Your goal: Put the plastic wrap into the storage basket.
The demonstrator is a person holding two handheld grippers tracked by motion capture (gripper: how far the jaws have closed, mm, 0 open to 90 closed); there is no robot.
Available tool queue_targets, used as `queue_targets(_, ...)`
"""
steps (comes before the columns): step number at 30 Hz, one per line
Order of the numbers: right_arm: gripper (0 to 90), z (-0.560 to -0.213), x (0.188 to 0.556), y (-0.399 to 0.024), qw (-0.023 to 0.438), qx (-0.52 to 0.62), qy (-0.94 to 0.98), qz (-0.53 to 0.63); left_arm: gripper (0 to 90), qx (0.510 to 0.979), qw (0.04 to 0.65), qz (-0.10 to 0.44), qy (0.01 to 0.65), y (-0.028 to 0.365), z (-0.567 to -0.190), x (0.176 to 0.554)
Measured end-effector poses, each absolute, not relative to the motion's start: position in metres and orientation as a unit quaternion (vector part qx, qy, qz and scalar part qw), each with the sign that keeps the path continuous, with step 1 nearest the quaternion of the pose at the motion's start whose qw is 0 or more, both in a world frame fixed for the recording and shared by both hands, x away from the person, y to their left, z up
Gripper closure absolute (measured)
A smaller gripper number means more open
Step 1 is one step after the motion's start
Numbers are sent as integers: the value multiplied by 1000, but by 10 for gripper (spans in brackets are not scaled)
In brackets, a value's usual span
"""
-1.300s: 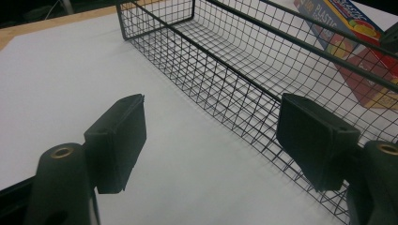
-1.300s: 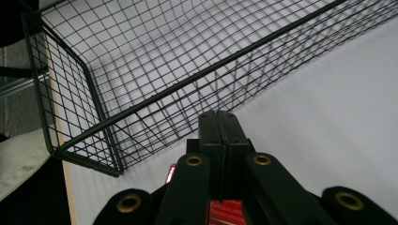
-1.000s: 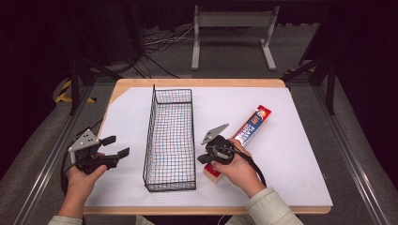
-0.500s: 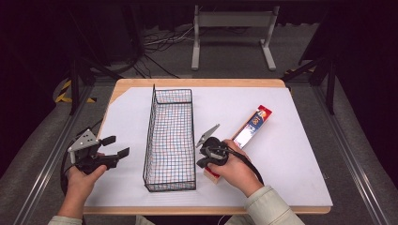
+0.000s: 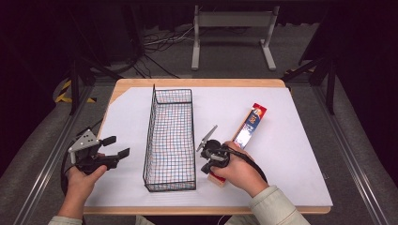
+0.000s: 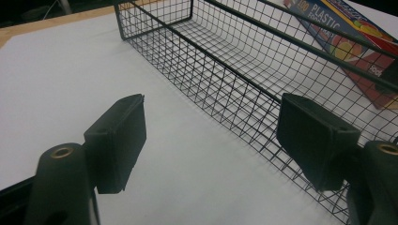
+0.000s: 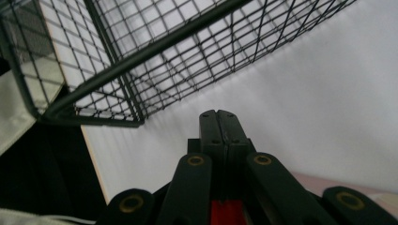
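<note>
1. A wooden table topped with a large white sheet (image 5: 291, 154) carries everything here.
2. A long black wire-mesh basket (image 5: 171, 136) stands upright left of the sheet's middle, running front to back with its top open.
3. A long, flat red-and-blue cardboard box of plastic wrap (image 5: 248, 127) lies on the sheet right of the basket, angled away from the person; its near end sits under the right hand.
4. The right gripper (image 5: 206, 158) rests over that near end, between box and basket, its two black jaws pressed flat together with nothing between them.
5. The left gripper (image 5: 117, 147) is held left of the basket, just beside its wire wall, jaws spread wide apart and holding nothing.
</note>
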State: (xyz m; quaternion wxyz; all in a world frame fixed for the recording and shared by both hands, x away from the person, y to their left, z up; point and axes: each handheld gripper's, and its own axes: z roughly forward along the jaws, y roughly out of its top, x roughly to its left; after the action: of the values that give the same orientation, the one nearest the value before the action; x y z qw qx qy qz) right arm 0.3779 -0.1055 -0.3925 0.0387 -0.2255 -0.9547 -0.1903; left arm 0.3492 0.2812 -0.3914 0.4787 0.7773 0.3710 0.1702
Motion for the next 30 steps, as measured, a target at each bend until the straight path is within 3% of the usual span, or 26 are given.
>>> queue_targets(24,900,-387,371,-123,75,-240,-962,-106,251,777,478,169,373,282,-393,348)
queue_targets(30,900,-393,372,-126,59,-246,-964,-76,251,778,477,168,373,282,-393,348)
